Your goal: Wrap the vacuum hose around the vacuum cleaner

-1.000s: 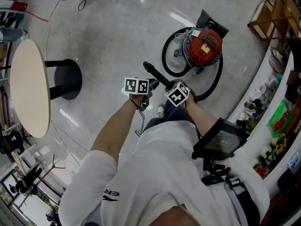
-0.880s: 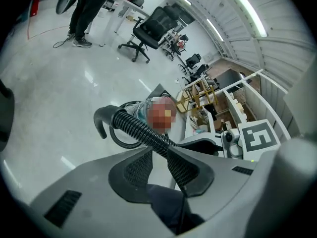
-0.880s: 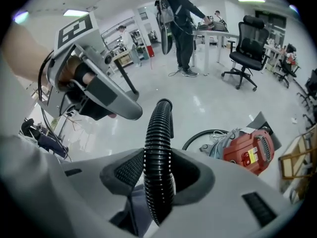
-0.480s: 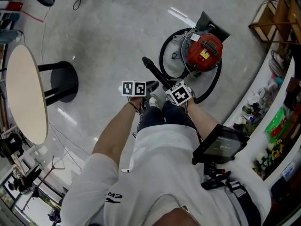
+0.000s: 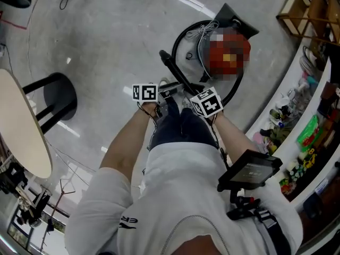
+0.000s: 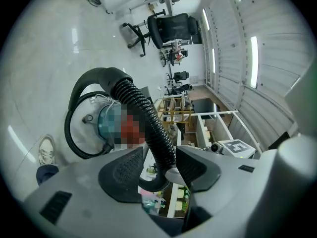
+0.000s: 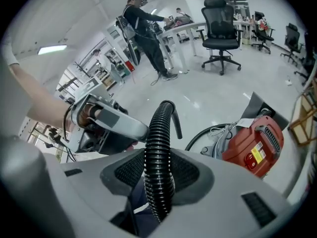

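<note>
The red vacuum cleaner (image 5: 228, 54) stands on the floor ahead, with its black ribbed hose (image 5: 183, 39) looped round it. Both gripper views show the cleaner (image 6: 121, 128) (image 7: 252, 145). My left gripper (image 5: 164, 92) has just been opening its jaws. The hose (image 6: 143, 113) runs between them, and a gap shows beside the left pad (image 6: 124, 175). In its own view the left gripper (image 6: 157, 165) points toward the cleaner. My right gripper (image 5: 194, 97) (image 7: 157, 170) is shut on the hose (image 7: 158, 133), with both pads against its ribs.
A round table (image 5: 21, 126) and a black stool (image 5: 58, 94) stand at the left. A cluttered shelf (image 5: 297, 137) and a wooden rack (image 5: 308, 9) line the right. A person (image 7: 143, 29) and an office chair (image 7: 220, 33) are farther off.
Both grippers and the hose section between them have moved up the picture, closer to the vacuum cleaner. The table and stool have slid left in the view.
</note>
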Demonstrator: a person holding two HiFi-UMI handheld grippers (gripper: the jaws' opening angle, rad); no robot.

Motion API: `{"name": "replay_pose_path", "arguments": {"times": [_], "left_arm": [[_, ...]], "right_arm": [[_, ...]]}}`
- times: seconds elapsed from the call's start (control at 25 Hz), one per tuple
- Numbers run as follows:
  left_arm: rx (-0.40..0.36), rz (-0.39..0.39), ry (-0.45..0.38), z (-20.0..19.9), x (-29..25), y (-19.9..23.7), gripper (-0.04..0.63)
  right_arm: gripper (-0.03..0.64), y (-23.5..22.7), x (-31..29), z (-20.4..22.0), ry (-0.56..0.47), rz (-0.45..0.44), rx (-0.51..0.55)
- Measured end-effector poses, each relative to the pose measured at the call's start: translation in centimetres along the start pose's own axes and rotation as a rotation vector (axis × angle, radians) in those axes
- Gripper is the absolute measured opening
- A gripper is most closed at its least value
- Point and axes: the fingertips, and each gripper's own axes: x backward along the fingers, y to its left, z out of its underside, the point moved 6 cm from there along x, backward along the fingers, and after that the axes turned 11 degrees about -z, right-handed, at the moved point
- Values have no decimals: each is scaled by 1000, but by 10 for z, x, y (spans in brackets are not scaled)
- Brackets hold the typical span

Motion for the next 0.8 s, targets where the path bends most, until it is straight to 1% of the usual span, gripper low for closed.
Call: {"name": "replay_pose_path", "arguments": {"times": [0.16,0.32,0.44,0.6,0.8], "left_arm": [[-32,-8,12,-29,-4,-4,181],[-45,-20,27,-53,-2,-3,181],[-73,-43,56,-69,1,0,181],[-146,-78,117,-90,4,3,181],[-281,-115,223,-122,-2,1,181]], "right_arm": [[163,-1,-4,-21,-27,3,-13],[163,-6,-10,-41,-56,14,-40],[163,-8,-18,-53,-78,21,-70],[163,-10,-28,-66,-112,29,-107],[163,-22,-39,-84,-192,49,-174]]}}
